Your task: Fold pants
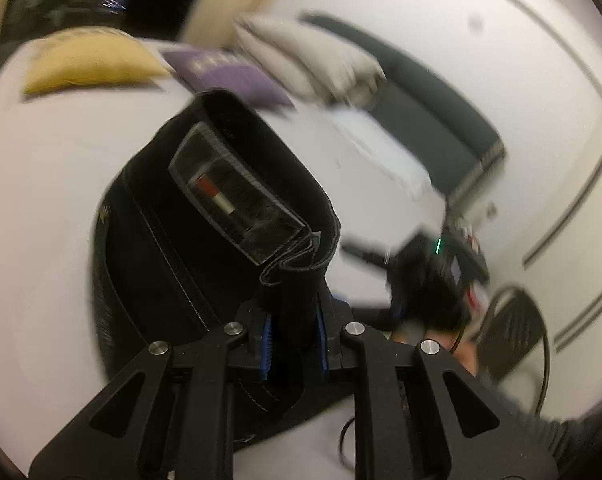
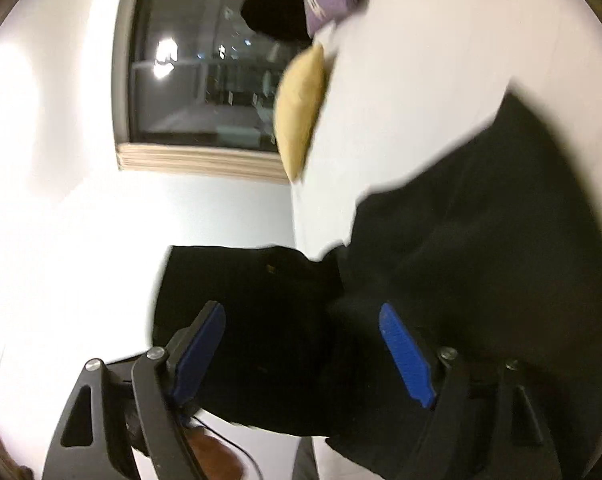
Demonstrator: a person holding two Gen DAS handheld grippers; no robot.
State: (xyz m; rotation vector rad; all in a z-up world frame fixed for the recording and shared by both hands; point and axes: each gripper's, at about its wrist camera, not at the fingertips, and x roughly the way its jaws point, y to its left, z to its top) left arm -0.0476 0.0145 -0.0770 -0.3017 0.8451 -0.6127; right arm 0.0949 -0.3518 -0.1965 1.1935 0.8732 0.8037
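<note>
Black pants (image 1: 173,216) lie bunched on the white bed (image 1: 41,200), with a clear-covered label (image 1: 229,192) showing on the inside of the fabric. My left gripper (image 1: 293,320) is shut on a folded black edge of the pants, which stands up between its blue pads. The right gripper (image 1: 433,268) appears blurred to the right of that edge. In the right wrist view the right gripper (image 2: 301,312) is open, its blue pads (image 2: 407,356) wide apart. The black pants (image 2: 481,220) spread loosely between and beyond them, and the pads do not press on the cloth.
A yellow pillow (image 1: 89,60), a purple pillow (image 1: 225,72) and a grey pillow (image 1: 313,56) sit at the bed's far end. A dark window (image 2: 205,68) is in the white wall. A dark bench (image 1: 429,120) runs beside the bed, and a black cable (image 1: 541,360) loops at the right.
</note>
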